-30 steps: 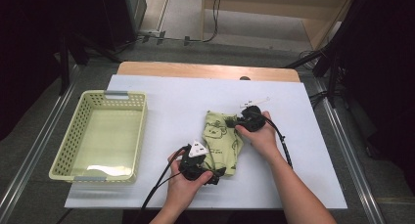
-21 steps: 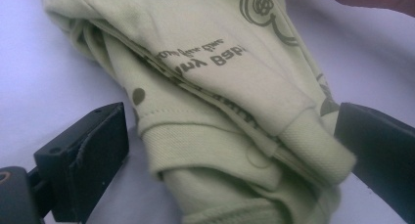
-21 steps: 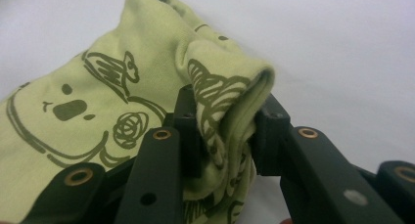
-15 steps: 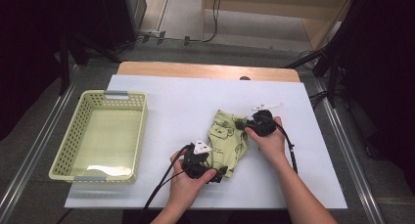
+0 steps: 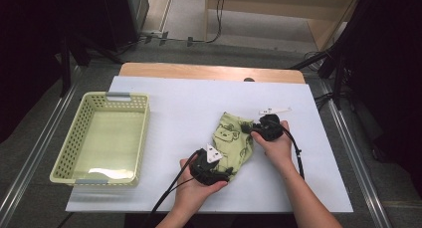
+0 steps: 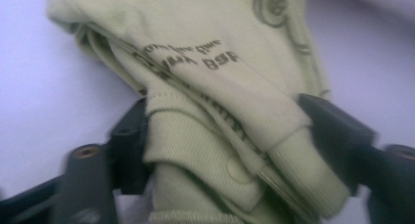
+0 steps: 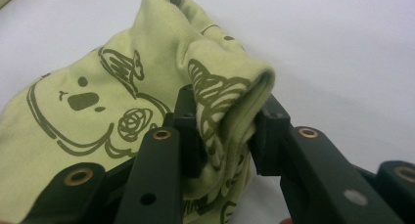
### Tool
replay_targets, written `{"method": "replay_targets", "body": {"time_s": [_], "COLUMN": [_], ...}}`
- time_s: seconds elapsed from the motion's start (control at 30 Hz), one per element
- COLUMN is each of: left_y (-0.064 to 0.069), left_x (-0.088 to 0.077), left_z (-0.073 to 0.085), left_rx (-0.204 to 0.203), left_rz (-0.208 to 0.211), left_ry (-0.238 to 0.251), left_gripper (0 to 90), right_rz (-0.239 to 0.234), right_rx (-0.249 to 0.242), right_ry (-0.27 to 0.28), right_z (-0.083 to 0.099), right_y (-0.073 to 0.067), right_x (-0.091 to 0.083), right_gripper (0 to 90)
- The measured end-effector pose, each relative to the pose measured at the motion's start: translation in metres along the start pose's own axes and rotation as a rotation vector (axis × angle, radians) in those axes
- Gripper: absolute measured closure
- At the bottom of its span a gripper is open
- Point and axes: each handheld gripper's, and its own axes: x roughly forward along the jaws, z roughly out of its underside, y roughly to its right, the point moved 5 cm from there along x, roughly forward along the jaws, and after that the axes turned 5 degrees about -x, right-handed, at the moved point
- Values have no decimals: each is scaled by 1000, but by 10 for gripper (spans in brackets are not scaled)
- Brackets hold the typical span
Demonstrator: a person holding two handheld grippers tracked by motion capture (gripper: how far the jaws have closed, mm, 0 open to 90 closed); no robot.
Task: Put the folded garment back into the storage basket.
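- The green garment (image 5: 233, 144) lies bunched on the white table (image 5: 174, 103), right of the middle, between my two grippers. I judge I am folding it or gathering it, maybe for the basket (image 5: 102, 138) which stands well apart at the left.
- My left gripper (image 6: 227, 150) is clenched on the near end: its jaws press a thick bundle of ribbed hem and several layers, so the folded part cannot open.
- My right gripper (image 7: 222, 136) is clenched on a doubled edge at the far right side, with the printed bear face beside it. Holding two opposite ends lets me keep the cloth stretched and under control.
- What kind of garment it is, I cannot tell; the folds hide the shape.
- The small printed text in the left gripper view is too blurred to read.
- In the high view my hands cover the jaws, and the underside of the cloth is hidden.
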Motion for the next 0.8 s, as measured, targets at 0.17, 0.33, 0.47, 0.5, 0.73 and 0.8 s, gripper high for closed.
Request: {"method": "replay_targets", "body": {"time_s": [0.17, 0.33, 0.47, 0.5, 0.73, 0.8], "left_y": [3, 5, 4, 4, 5, 4], "left_x": [-2, -4, -6, -6, -13, -16], "left_z": [0, 1, 1, 1, -1, -2], "left_rx": [33, 63, 53, 57, 56, 56], "left_rz": [33, 20, 28, 26, 37, 40], "left_ry": [11, 37, 56, 63, 102, 124], "left_gripper": [525, 612, 644, 647, 653, 653], "right_rz": [-4, -2, 5, 6, 8, 9], "right_rx": [-11, -20, -24, -23, -30, -33], "right_ry": [3, 11, 25, 25, 40, 50], "right_z": [0, 0, -1, -2, -6, -8], "right_y": [-3, -4, -4, -5, -6, -7], "right_x": [-2, -3, -5, -5, -9, -10], "right_gripper": [671, 671, 672, 671, 671, 671]}}
